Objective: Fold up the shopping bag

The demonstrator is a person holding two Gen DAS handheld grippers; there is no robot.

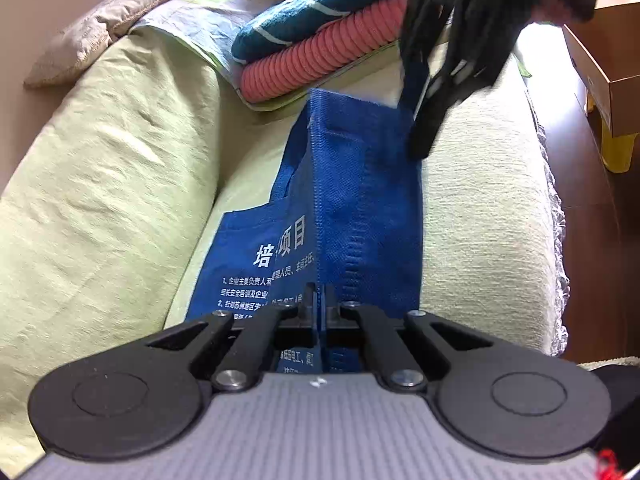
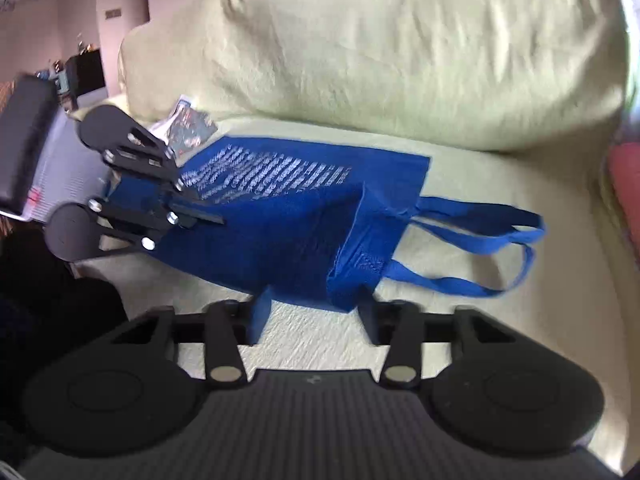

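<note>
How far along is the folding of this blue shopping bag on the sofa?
Roughly midway. Done: the blue shopping bag lies on the sofa seat with one long side turned over its printed face. In hand: the left gripper is shut on the bag's bottom end; the right gripper is at the mouth-end corner, grip unclear. Left: the handles lie loose, and the bag is at full length.

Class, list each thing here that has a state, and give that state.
Bag: partly folded, lying on the sofa seat.
Handles: loose, splayed on the seat.
Left gripper: shut on the bag's edge.
Right gripper: open, fingers either side of the bag's corner.
Towels: folded, stacked.
</note>
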